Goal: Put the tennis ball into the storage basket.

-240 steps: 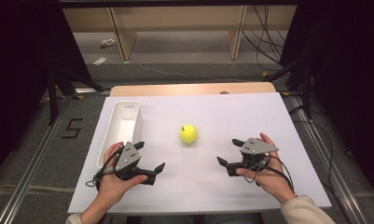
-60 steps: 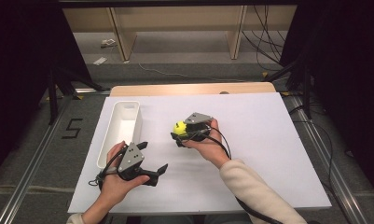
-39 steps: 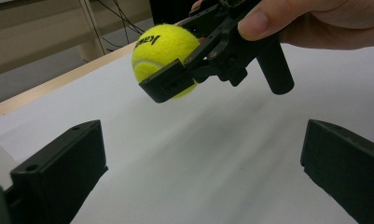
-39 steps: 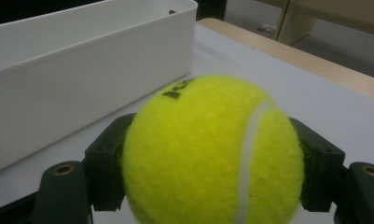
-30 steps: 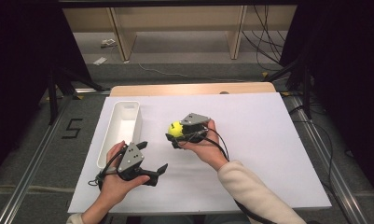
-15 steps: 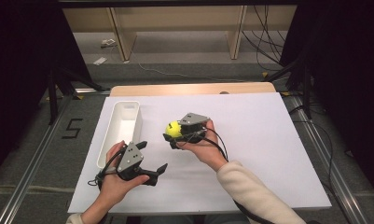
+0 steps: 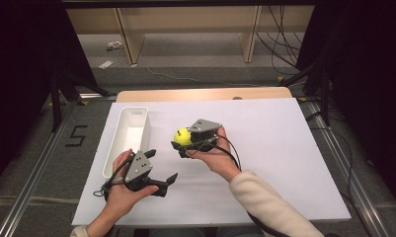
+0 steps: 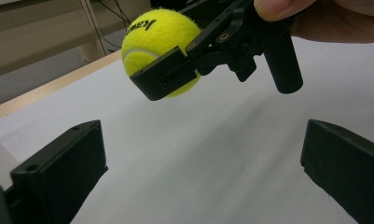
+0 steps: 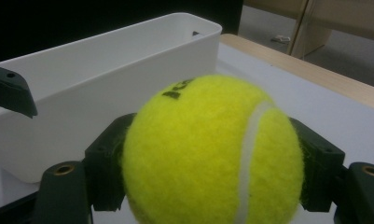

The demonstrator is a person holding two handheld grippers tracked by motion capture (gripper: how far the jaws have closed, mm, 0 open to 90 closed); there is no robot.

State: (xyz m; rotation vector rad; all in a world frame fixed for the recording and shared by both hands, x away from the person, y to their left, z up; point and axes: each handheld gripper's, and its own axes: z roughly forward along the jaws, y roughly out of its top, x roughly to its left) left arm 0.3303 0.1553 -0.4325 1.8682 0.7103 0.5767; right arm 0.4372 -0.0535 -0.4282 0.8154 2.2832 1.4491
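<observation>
Right gripper (image 7: 181,143) clenches the ball (image 7: 182,136), lifted and shifted toward nine o'clock, nearer the tray (image 7: 136,114); left gripper (image 7: 161,168) rests with jaws apart.

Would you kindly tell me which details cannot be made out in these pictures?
- Tennis ball lettering: in the right gripper view it curves off over the top; in the left gripper view a black finger of the right gripper covers the ball's lower part.
- White bin interior: in the right gripper view its near wall hides the floor.
- Left gripper: in the high view its finger pads are too small to read.
</observation>
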